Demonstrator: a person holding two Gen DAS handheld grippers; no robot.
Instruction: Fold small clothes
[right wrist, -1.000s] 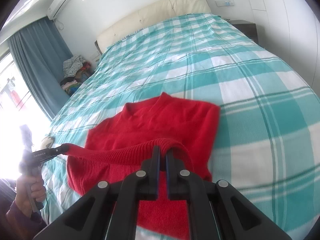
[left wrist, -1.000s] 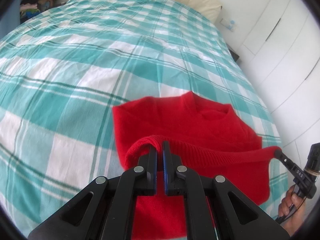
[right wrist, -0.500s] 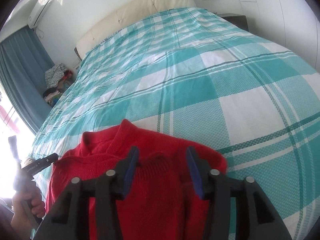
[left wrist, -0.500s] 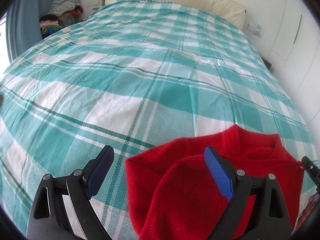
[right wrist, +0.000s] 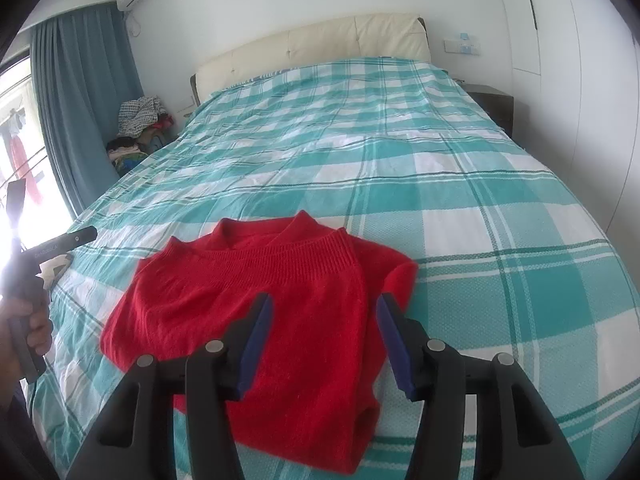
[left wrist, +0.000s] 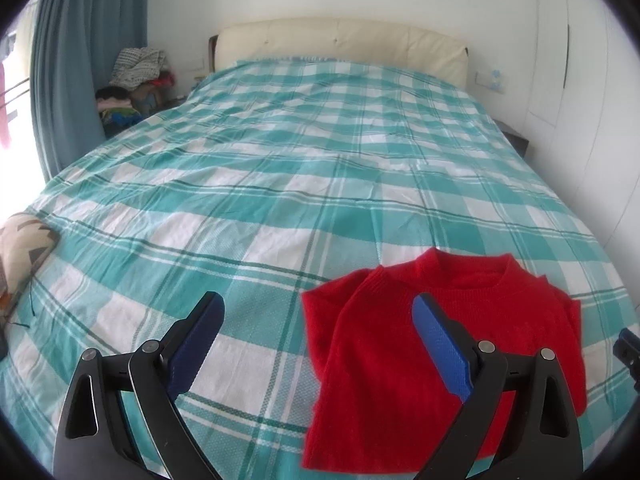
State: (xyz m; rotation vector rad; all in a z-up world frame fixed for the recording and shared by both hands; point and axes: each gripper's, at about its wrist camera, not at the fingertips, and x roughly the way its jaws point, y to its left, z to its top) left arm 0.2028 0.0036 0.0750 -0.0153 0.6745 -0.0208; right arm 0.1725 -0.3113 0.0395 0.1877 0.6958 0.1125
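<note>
The left gripper [left wrist: 316, 344] hangs wide open and empty beside the folded red knit sweater [right wrist: 256, 312] on the teal-and-white checked bedspread [right wrist: 400, 152]; the right gripper [right wrist: 324, 344], also parted, grips nothing. One fold appears finished; the next likely needs fresh holds on an edge.

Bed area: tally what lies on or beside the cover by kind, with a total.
Red sweater: 1
Patterned cushion: 1
Clothes pile beside the bed: 1
Grippers, left gripper and right gripper, both open: 2
Total: 5
</note>
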